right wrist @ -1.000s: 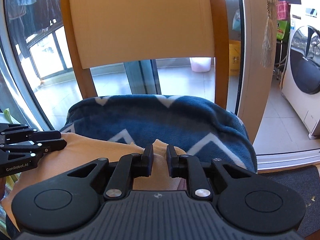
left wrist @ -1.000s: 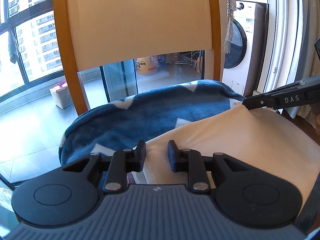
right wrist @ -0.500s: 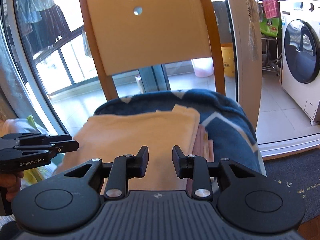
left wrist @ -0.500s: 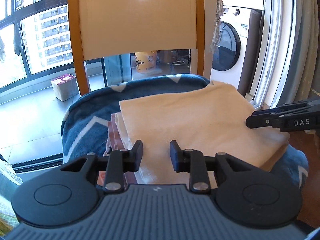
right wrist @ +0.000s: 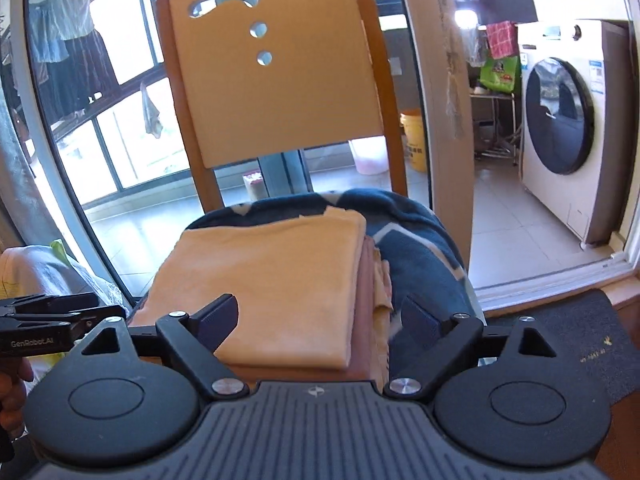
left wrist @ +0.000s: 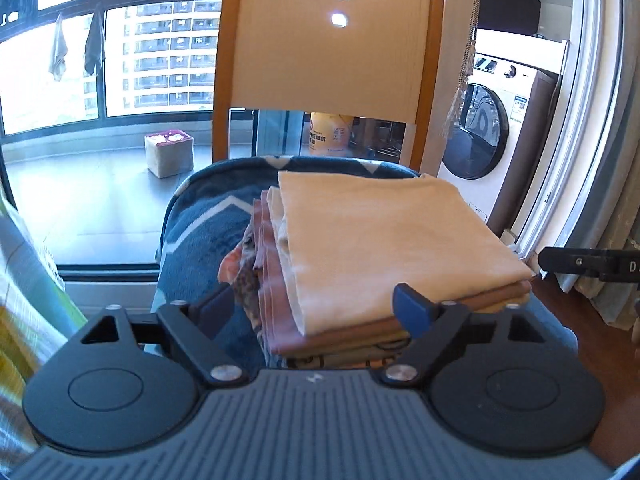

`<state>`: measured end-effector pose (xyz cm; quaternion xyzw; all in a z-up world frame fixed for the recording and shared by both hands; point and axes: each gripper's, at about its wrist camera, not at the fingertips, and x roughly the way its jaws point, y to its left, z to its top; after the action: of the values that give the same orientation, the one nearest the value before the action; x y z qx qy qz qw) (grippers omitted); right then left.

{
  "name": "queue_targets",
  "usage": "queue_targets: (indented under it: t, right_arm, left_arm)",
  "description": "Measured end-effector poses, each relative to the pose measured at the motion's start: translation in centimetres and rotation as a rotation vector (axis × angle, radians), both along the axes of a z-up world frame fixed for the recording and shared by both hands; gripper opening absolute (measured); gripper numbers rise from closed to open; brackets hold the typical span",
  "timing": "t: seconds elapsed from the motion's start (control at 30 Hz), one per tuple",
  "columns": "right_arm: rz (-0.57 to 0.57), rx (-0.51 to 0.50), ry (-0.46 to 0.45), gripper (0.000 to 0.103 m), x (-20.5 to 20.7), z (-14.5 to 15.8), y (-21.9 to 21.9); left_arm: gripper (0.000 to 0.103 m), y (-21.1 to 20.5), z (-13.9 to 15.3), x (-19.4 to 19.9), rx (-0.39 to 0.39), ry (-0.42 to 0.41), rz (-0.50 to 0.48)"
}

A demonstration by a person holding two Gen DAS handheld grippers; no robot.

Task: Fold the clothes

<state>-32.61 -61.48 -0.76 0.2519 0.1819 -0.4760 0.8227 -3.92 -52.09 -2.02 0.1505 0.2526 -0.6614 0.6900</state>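
A folded peach-yellow garment point(left wrist: 384, 240) lies on top of a stack of folded clothes point(left wrist: 280, 308) on a chair seat covered by a blue zigzag blanket point(left wrist: 200, 232). It shows in the right wrist view too point(right wrist: 272, 276). My left gripper point(left wrist: 314, 306) is open and empty, just in front of the stack's near left corner. My right gripper point(right wrist: 318, 318) is open and empty, in front of the stack's near right corner. Each gripper's tip shows at the edge of the other view: the right one point(left wrist: 588, 264), the left one point(right wrist: 60, 316).
The wooden chair back point(right wrist: 276, 80) rises behind the stack. A washing machine point(right wrist: 568, 140) stands at the right past a door sill. Glass balcony windows point(left wrist: 100, 60) are at the left. A dark mat point(right wrist: 580, 344) lies on the floor at the right.
Both grippers have let go of the peach garment, opened wide and drawn back and up from the stack. The garment now lies flat on the stack.
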Motion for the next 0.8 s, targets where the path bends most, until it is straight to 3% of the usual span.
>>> queue_targets:
  t: [0.03,0.17,0.37,0.67,0.8]
  right_arm:
    - [-0.015,0.016,-0.001,0.096,-0.3,-0.4,0.5]
    - [-0.083,0.078,0.013,0.101,-1.0,-1.5,2.1]
    - [-0.143,0.105,0.07,0.101,-0.6,-1.7,3.5]
    - [-0.089,0.109,0.105,0.103,2.1,-1.3,4.4]
    - [-0.057,0.13,0.114,0.103,2.1,-2.2,4.8]
  left_arm:
    - [0.101,0.5,-0.2,0.0,0.006,0.009,0.012]
    - [0.102,1.8,-0.9,0.4,0.045,0.024,0.041]
    - [0.102,2.9,-0.7,0.1,0.039,0.021,0.053]
    - [0.102,3.0,-0.9,-2.6,0.07,-0.009,0.012]
    - [0.102,3.3,-1.2,-3.4,0.079,0.011,0.055]
